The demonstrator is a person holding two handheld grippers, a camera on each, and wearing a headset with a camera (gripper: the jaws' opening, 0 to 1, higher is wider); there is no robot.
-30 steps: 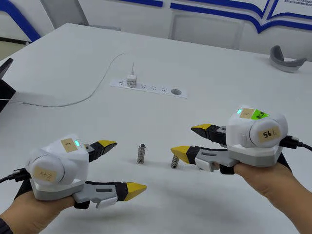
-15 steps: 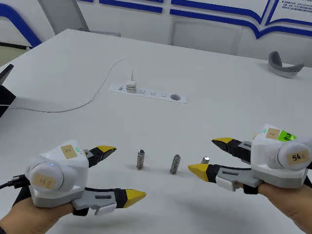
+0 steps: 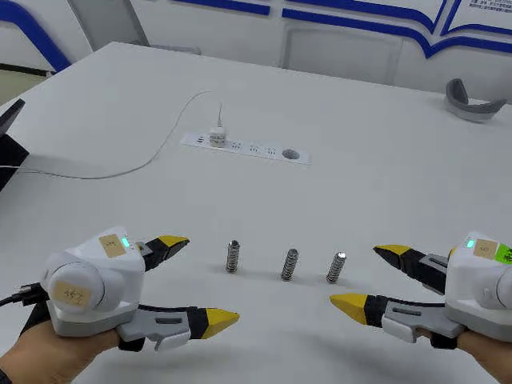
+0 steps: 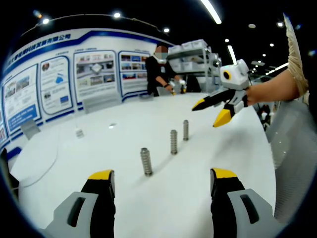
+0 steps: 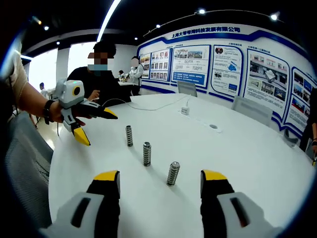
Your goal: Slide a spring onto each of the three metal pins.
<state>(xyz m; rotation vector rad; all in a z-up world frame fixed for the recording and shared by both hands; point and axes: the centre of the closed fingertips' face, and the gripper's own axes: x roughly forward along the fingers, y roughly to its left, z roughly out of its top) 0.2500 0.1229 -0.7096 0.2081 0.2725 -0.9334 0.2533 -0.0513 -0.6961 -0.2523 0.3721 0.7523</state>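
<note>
On the table point(image 3: 360, 160), seen from the head view, three springs point(image 3: 290, 265) stand in a row between the two tools. Each is upright on one of the pins point(image 3: 340, 256), whose cap shows above the coil, so the job looks done. The risk now, I judge, is a knock: these stand free, and a yellow tip swinging in low could topple one and let its coil slide off. The left gripper point(image 3: 204, 280) is spread wide, holds nothing and sits well left of the row. The right gripper point(image 3: 362, 276) is spread wide too and empty, its lower tip near the rightmost spring point(image 3: 337, 267) but apart from it. From the left gripper view, the row runs away ahead of the jaws with the leftmost spring point(image 4: 146, 161) beyond the tips, so a forward push would strike it first; both jaws are far apart with bare table between. From the right gripper view, the rightmost spring point(image 5: 173, 173) sits just ahead of the gap, and a careless nudge seems likeliest there; these jaws gape wide, grasping and touching nothing.
</note>
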